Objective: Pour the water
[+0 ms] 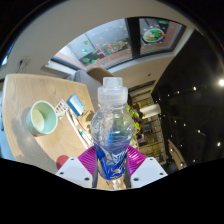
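One bottle [113, 128], clear and still capped, stands clamped in the jaws of the gripper [113, 163], lifted above the bench [25, 95]. Carrying seems to be underway; next, I judge, comes travelling left to the green cup [43, 117] and tilting. A blue-and-white object [76, 104] sits beside the cup.

Wood table [20, 105] w/ green cup [42, 117] & blue-white item [76, 104].

Café backdrop around a wooden table

Wooden table [30, 95] at nine o'clock, a blue-and-white packet [75, 104] on it; food posters [105, 42] at twelve; dark glossy wall [190, 100] at three
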Available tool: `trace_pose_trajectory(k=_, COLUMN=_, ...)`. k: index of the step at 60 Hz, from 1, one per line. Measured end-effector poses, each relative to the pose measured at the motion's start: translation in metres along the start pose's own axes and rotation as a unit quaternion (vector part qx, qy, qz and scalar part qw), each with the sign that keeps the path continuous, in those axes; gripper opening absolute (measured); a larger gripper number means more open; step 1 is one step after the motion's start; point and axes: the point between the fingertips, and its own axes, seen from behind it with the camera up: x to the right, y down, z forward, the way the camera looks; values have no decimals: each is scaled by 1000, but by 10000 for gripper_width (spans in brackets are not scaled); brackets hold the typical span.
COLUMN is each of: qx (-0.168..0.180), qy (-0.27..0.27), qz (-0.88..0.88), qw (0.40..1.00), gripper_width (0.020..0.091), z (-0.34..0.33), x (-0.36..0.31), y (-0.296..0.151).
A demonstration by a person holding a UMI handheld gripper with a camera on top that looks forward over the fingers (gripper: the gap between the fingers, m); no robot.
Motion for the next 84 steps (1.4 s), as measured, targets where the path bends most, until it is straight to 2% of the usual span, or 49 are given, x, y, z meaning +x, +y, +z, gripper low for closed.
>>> trace_pose_trajectory(k=7, qx=22, qy=-28, qz=183, qw=982, gripper_width=376, z=-5, x=3, y=0)
trace_pose_trajectory(k=13, qx=50, qy=-77, qz=338, qw=937, gripper_width=378, z=4, x=-2, y=6)
trace_pose_trajectory(k=21, qx=45, qy=-107, qz=431, qw=895, gripper_width=375, z=29, x=-22, y=31)
trace_pose_trajectory(k=31, qx=21, qy=-141, qz=511, qw=848, gripper_width=375, z=59, x=-70, y=62)
trace_pose_trajectory(k=41, qx=6, qy=-147, qz=523, qw=840, gripper_width=381, z=73, x=-116, y=89)
trace_pose_trajectory(k=43, qx=22, qy=-131, qz=532, qw=836, gripper_width=384, z=70, x=-114, y=89)
trace_pose_trajectory(k=48, qx=24, qy=-128, qz=553, qw=823, gripper_width=386, z=73, x=-113, y=96)
trace_pose_trajectory(k=51, qx=26, qy=-126, qz=566, qw=814, gripper_width=404, z=72, x=-112, y=96)
trace_pose_trajectory(k=56, qx=21, qy=-126, qz=559, qw=820, gripper_width=475, z=74, x=-112, y=97)
trace_pose_trajectory(k=60, qx=2, qy=-131, qz=548, qw=826, gripper_width=531, z=72, x=-116, y=98)
trace_pose_trajectory(k=62, qx=-19, qy=-139, qz=546, qw=826, gripper_width=627, z=70, x=-122, y=103)
trace_pose_trajectory(k=65, qx=-42, qy=-153, qz=542, qw=825, gripper_width=853, z=62, x=-127, y=103)
trace_pose_trajectory(k=66, qx=-45, qy=-156, qz=542, qw=825, gripper_width=863, z=58, x=-127, y=103)
trace_pose_trajectory(k=68, qx=-54, qy=-157, qz=538, qw=826, gripper_width=825, z=47, x=-124, y=105)
trace_pose_trajectory(k=72, qx=-70, qy=-153, qz=526, qw=834, gripper_width=866, z=20, x=-113, y=108)
trace_pose_trajectory(k=84, qx=-114, qy=-143, qz=512, qw=839, gripper_width=853, z=-83, x=-81, y=100)
